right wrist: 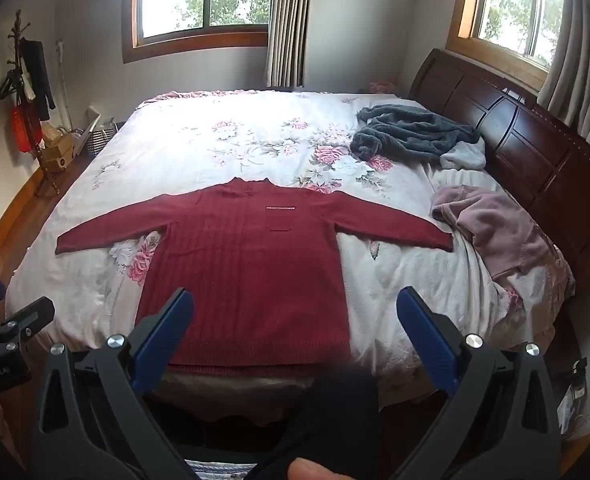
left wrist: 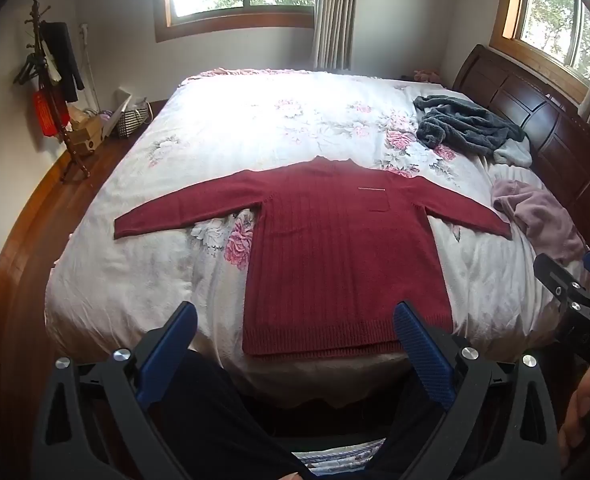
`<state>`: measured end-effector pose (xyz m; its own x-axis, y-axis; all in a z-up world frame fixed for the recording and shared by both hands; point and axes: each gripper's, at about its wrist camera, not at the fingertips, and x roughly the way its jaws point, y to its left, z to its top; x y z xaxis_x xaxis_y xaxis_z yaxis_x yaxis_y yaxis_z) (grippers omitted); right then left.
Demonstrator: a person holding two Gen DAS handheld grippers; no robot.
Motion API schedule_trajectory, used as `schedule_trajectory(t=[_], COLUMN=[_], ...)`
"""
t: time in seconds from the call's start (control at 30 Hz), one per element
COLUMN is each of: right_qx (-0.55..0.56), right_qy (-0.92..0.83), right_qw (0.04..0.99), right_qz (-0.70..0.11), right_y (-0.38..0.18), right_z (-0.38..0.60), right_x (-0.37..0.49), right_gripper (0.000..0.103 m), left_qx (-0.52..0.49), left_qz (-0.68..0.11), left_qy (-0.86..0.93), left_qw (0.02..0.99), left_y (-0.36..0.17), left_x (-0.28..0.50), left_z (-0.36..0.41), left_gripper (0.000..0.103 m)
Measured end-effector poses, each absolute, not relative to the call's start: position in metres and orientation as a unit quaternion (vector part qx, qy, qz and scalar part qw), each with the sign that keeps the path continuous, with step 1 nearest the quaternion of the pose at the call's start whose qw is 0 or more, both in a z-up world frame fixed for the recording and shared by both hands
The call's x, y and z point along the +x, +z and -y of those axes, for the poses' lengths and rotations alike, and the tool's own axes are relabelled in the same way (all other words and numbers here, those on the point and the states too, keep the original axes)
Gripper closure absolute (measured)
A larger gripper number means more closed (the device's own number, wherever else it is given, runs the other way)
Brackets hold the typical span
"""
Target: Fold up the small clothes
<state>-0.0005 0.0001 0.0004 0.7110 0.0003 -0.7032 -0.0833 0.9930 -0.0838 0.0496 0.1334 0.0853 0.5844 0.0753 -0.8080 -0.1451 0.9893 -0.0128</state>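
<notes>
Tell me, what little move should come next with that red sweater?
Probably reach one gripper to a sleeve and fold it in over the body. The red sweater lies flat with both sleeves spread, and both grippers hang open above the hem, holding nothing.

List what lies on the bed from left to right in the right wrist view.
Red sweater spread flat, then grey fleece garment, then pink garment beside the headboard.

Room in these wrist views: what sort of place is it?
A home bedroom: a large bed with a floral cover, a dark wooden headboard, and a coat stand hung with clothes in the corner.
</notes>
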Motion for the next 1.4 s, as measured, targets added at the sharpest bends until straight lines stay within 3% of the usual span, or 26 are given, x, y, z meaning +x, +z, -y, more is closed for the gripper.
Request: schedule_trajectory(t=[1.4], right_qx=[-0.059], right_qy=[0.02], right_qw=[0.924], right_qz=[-0.378], right_y=[0.0079], right_z=[-0.0001], right_x=[0.0064], right_gripper=[0.003], left_qx=[-0.039], left_qz=[-0.45], left_qy=[0.063], left_qw=[0.89], left_y=[0.0869], left_x=[0.0467], left_z=[-0.1334], left_gripper=[0.004])
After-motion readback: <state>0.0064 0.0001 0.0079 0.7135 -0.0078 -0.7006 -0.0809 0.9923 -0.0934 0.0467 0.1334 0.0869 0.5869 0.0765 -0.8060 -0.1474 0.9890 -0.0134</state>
